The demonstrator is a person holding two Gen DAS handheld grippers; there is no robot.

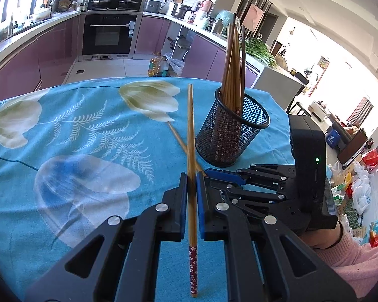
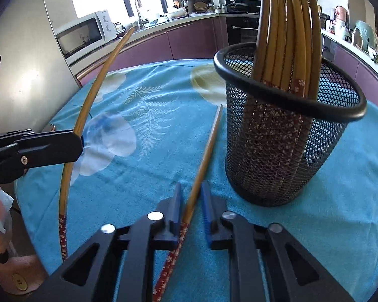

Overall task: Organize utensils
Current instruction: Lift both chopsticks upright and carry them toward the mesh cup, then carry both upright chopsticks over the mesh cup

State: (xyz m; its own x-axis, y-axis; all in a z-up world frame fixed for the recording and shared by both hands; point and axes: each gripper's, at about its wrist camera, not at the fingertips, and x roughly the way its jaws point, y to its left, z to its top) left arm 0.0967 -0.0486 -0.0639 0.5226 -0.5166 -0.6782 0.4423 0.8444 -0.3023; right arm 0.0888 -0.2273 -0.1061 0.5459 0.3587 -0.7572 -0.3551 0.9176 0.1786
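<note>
My left gripper is shut on a bamboo chopstick with a red flowered handle, held above the blue cloth with its tip pointing away. The right wrist view shows that chopstick at the left. A second chopstick lies on the cloth just left of the black mesh holder. My right gripper is low over it, with the chopstick between its jaws. The stick rests against the left pad, and a gap shows at the right pad. Several chopsticks stand in the holder.
The table wears a blue flowered cloth, with its far edge just behind the holder. A person's pink sleeve holds the right gripper. Purple kitchen cabinets and an oven stand beyond. A microwave is at the back left.
</note>
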